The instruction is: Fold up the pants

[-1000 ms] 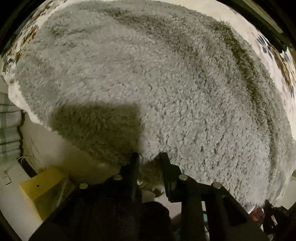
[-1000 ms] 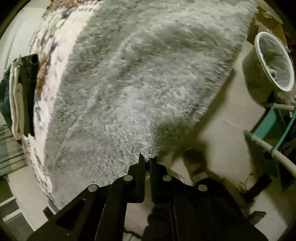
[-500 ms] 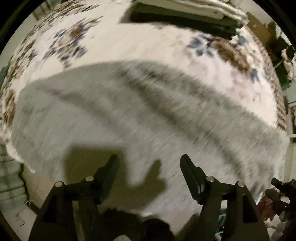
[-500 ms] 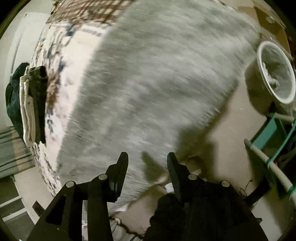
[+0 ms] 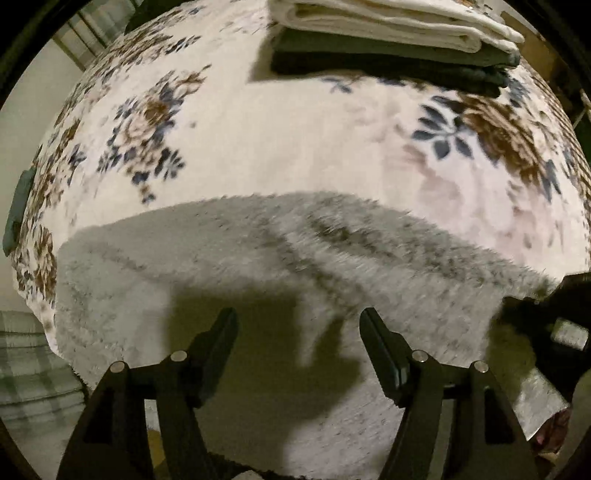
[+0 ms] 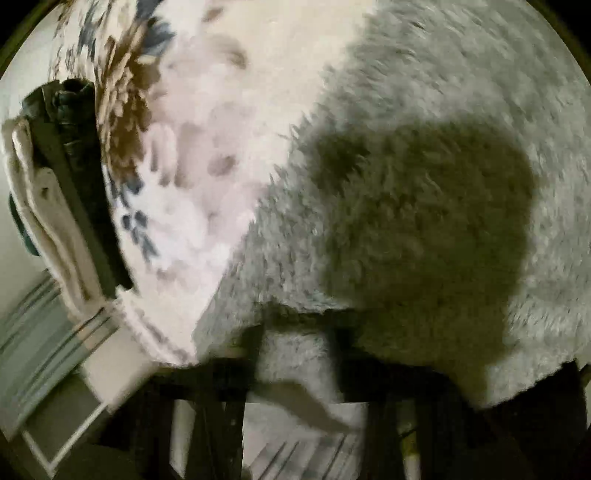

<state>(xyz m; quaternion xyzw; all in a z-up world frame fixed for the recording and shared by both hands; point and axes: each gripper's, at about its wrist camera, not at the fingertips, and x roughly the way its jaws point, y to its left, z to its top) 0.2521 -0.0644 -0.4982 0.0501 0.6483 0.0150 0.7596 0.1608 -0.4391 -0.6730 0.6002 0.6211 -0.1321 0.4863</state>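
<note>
The fluffy grey pants (image 5: pixel 332 266) lie spread on a floral blanket (image 5: pixel 258 129); they also fill the right wrist view (image 6: pixel 424 184). My left gripper (image 5: pixel 297 332) is open and empty, just above the near edge of the pants. My right gripper (image 6: pixel 295 350) is open, low at the pants' edge, and blurred; grey fleece shows between its jaws, but I cannot tell if they touch it. The other gripper shows dark at the right edge of the left wrist view (image 5: pixel 554 314).
A stack of folded clothes, white on dark green (image 5: pixel 391 33), sits at the blanket's far side; it also shows at the left in the right wrist view (image 6: pixel 55 192). A striped cloth (image 5: pixel 26 369) lies beyond the blanket's left edge.
Both grippers were shut on the pants' edge a second ago; both have opened and let go. The left has pulled back, showing more blanket. The right has swung over the pants.
</note>
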